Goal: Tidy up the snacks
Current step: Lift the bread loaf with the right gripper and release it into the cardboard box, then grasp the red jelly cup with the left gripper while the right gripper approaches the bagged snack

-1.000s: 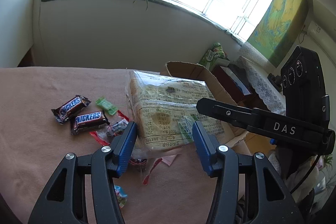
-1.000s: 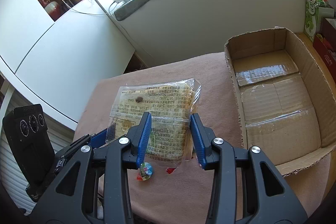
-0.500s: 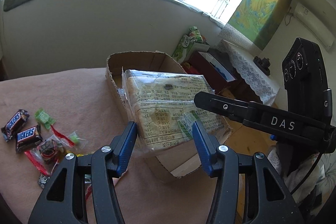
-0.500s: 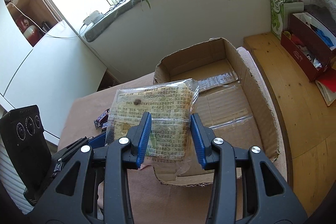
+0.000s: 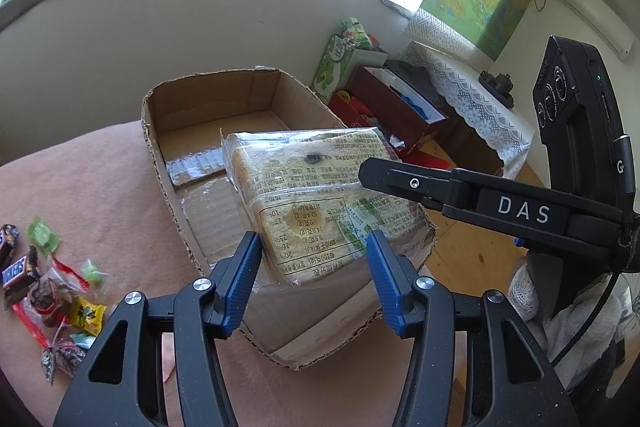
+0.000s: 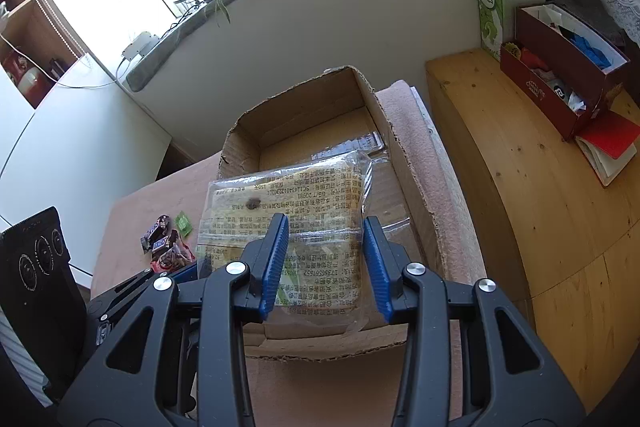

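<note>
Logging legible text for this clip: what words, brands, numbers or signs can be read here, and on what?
"DAS": white letters on the right gripper arm, seen from the left wrist.
"G": on the black camera unit above it.
"NICKERS": partly hidden brand on a chocolate bar on the table.
"GB/T 20981" and "150": upside down on the clear bread pack held by both grippers; the rest is dense Chinese print and a percentage table, too small to read reliably.
Green carton: lettering blurred.

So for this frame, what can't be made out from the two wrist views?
- Left wrist view: the right claw reaches the biscuit pack at its far side; its contact is hidden by its own arm.
- Both views: the cardboard box floor under the pack is covered.
- Left wrist view: the loose snacks are cut off by the left edge.
- Pack print: too small to read.
- Person: only a light sleeve shows.
</note>
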{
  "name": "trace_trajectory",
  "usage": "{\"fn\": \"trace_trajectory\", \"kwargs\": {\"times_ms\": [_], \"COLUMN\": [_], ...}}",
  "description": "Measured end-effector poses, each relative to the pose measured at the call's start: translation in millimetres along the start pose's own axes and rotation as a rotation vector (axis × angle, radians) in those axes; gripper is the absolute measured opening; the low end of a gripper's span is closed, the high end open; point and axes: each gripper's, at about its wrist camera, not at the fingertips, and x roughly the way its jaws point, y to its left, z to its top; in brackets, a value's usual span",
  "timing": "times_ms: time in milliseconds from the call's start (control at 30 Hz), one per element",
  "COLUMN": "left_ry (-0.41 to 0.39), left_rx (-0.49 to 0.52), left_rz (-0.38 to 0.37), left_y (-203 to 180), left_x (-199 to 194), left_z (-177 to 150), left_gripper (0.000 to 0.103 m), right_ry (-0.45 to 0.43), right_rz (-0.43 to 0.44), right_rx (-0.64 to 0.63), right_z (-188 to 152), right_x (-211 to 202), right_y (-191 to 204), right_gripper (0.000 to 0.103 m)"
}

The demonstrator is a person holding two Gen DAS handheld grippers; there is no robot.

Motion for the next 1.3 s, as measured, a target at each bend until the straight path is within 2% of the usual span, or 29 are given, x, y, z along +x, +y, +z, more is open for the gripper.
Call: {"fn": "trace_trajectory", "kwargs": {"times_ms": [133, 267, 767, 900, 1100, 1300], "left_ry": [0.009, 0.001, -0.023, -0.037, -0.062, -0.086], "left_rx": [0.024, 0.027, 0.02, 0.018, -0.007, -0.041], "left_rz": [0.038, 0.045, 0.047, 0.059, 0.081, 0.15], "left_y": [-4, -2, 6, 12, 32, 68], "left_x": [5, 3, -22, -35, -61, -92], "left_z": [1, 1, -13, -20, -33, -56], "left_gripper": [0.053, 0.052, 0.052, 0.053, 0.055, 0.056], "right_ry": [0.0, -0.027, -0.049, -0.064, -0.08, -0.086], "right_rz": [-0.046, -0.097, -0.11, -0.116, -0.098, -0.086], "right_rx": [-0.013, -0.021, -0.079, -0.103, -0.131, -0.203], "right_z": [0, 0, -9, -15, -26, -42], "right_x": [5, 2, -7, -10, -16, -17], "right_y": [0, 0, 25, 37, 56, 85], "right_gripper": [0.041, 0.041, 0.041, 0.057, 0.059, 0.071]}}
